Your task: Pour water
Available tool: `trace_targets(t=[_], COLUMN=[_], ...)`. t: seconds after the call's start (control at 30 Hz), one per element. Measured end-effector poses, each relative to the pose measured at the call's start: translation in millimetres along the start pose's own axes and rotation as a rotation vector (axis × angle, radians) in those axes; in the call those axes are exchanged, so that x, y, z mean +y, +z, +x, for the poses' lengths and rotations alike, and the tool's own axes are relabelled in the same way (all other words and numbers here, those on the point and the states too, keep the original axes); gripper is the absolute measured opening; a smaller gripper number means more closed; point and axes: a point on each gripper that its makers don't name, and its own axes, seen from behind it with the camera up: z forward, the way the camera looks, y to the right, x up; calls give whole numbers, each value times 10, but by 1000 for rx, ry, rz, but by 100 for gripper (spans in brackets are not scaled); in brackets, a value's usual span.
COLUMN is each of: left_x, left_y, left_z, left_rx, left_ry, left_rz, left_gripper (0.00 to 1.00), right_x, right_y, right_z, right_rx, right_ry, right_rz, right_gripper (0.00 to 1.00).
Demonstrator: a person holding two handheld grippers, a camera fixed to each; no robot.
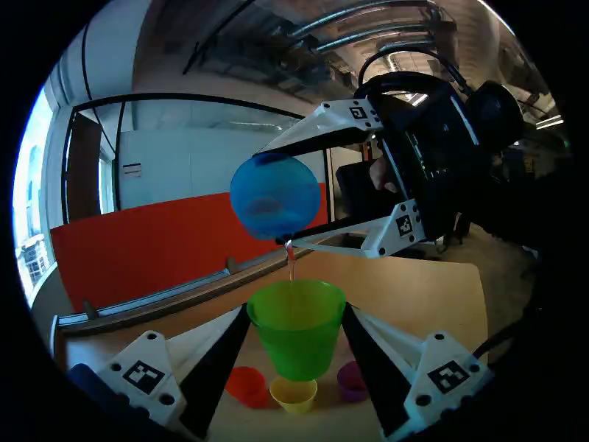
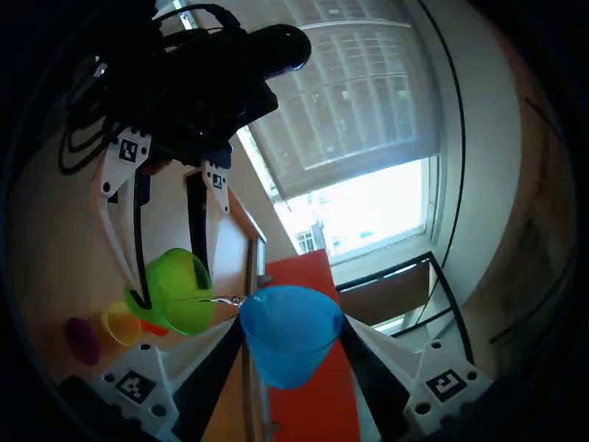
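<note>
Table (image 1: pixel 434 295) under green cup (image 1: pixel 298 335), orange wall (image 1: pixel 147 250), window (image 2: pixel 361 214)

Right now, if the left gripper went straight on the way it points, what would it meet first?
The left gripper holds the green cup. Beyond that, it would probably meet the tilted blue cup in the right gripper. Depth is unclear, so it might pass just beneath.
</note>
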Motion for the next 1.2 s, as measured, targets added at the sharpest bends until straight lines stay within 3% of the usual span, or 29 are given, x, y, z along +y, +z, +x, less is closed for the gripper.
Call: trace_targets(t=[0.7,0.83,1.1,1.2], left_x=[-95,-47,-92,-41], left_y=[-33,-35,-17,-6], left_z=[18,16,4,-13], left_rx=[10,11,11,11], left_ry=[-6,-6,-5,-5], left_rz=[17,9,18,5], left_gripper=[89,88,89,89], right_x=[-2,10,25,27], right_y=[48,53,51,53], right_z=[26,14,12,4], right_rx=[-2,-4,-7,-8], right_ry=[-53,-57,-77,-79], right_rz=[-1,-5,-10,-9], right_gripper=[92,92,92,92])
